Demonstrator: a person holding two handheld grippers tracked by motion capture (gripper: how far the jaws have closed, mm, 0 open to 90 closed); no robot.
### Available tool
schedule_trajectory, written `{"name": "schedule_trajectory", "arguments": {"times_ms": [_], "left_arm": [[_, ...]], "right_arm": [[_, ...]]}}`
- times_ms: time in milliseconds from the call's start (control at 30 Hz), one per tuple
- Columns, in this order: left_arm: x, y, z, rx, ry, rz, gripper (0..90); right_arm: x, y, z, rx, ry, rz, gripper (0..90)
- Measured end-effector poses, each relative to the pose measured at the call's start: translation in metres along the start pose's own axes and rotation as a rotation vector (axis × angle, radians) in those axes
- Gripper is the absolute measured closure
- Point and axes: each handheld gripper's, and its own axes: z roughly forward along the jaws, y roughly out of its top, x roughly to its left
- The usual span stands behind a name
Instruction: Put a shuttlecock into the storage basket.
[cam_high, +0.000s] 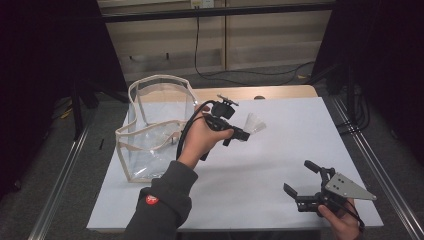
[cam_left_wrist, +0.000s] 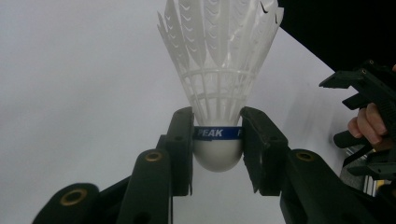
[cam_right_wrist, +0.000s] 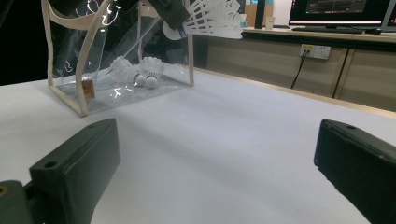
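Left gripper (cam_high: 245, 133): held raised above the white table (cam_high: 280, 150), just right of the clear bag (cam_high: 150, 135). Jaws pinch a white shuttlecock (cam_high: 255, 123) at its base. In the left gripper view both pads press on the blue band marked PEAK, one each side of the shuttlecock (cam_left_wrist: 218, 93); rounded cork end hangs below the pads, feather skirt fans up and away from the gripper. Grip looks centred, shuttlecock in line w/ the jaws. Shuttlecock is clear of the table and outside the bag.

Right gripper (cam_high: 305, 187): low over the table near the front right corner, well apart from the left gripper. Jaws spread wide, nothing between them. Right gripper view shows both black jaws at the frame edges w/ bare white table between.

Bag: clear plastic w/ cream trim and handles, upright on the table's left side, top open. Right gripper view shows two more shuttlecocks (cam_right_wrist: 140, 72) lying on the bag floor side by side, cork ends toward the camera, touching or nearly so. Same view also shows the held shuttlecock (cam_right_wrist: 210, 18) above, near the bag's upper edge

Table surround: dark floor, cable (cam_high: 200, 50) trailing behind the table
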Motion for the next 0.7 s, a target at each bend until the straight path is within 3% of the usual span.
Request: {"name": "schedule_trajectory", "arguments": {"times_ms": [700], "left_arm": [[-0.001,0.008,-0.017,-0.011,0.003,-0.002,65.5]], "right_arm": [[0.000,0.000,0.000,0.001,0.003,0.000,0.1]]}}
